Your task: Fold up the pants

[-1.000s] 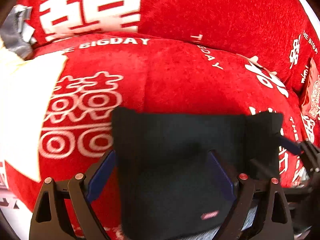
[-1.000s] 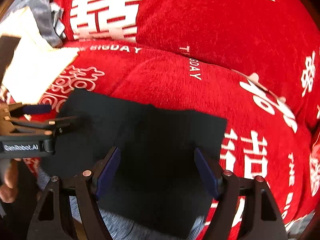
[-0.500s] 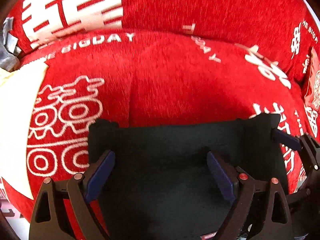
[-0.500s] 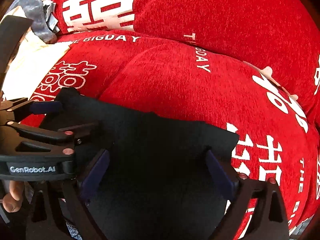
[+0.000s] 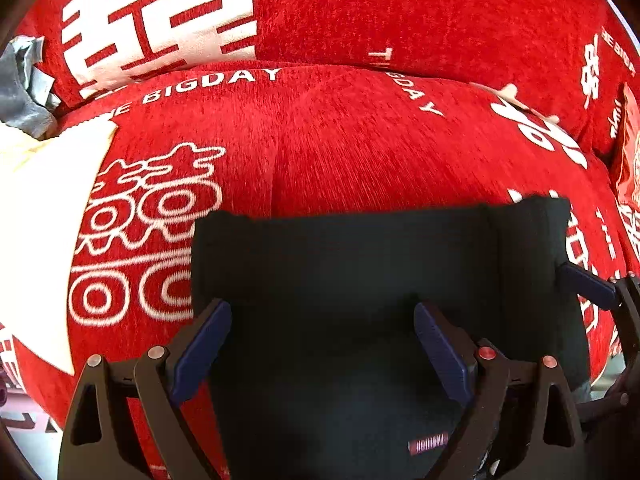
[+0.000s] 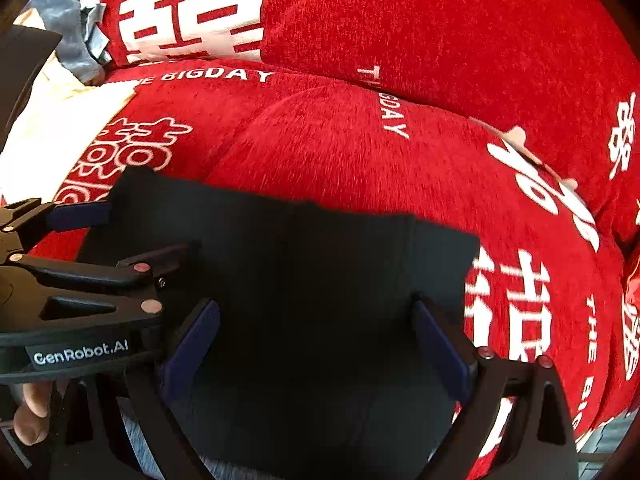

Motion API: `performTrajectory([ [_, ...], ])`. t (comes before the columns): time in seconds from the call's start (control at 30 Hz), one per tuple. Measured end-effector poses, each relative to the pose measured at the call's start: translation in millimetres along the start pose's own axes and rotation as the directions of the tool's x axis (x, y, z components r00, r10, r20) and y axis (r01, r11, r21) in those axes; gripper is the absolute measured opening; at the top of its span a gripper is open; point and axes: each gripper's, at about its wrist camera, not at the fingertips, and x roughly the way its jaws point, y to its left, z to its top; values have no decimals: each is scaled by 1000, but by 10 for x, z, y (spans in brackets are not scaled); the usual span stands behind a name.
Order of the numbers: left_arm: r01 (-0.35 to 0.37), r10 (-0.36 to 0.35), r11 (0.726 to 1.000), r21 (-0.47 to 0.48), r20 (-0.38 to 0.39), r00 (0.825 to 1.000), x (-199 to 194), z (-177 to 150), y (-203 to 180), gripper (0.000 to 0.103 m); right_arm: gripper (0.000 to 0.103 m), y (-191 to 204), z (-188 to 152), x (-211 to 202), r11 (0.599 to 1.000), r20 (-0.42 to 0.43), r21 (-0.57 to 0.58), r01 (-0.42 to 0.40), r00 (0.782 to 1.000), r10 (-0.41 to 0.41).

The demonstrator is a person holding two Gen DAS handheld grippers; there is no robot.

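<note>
The black pants [image 5: 340, 280] lie folded into a flat rectangle on the red sofa seat [image 5: 340, 140], near its front edge; they also show in the right wrist view [image 6: 300, 280]. A small red label [image 5: 427, 448] sits at their near end. My left gripper [image 5: 322, 344] is open, with both blue pads over the left part of the pants and nothing between them. My right gripper [image 6: 316, 344] is open over the right part, empty. The left gripper shows side-on at the left of the right wrist view [image 6: 80, 248].
A cream cloth [image 5: 40, 220] and a grey garment [image 5: 20, 88] lie at the sofa's left end. Red back cushions [image 5: 400, 12] with white lettering rise behind the seat. A red cushion [image 5: 628, 152] sits at the far right.
Both grippers drew back a little from the pants after leaning in low over them. The pants lie as before; both grippers stay open.
</note>
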Motion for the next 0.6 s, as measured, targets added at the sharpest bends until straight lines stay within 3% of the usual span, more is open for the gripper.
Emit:
performTrajectory([
  [0.6,14,-14,1000,5,0,1000,-175,-570,8,94,102,168,-791,-291,994,25,-79,79,997,-77],
])
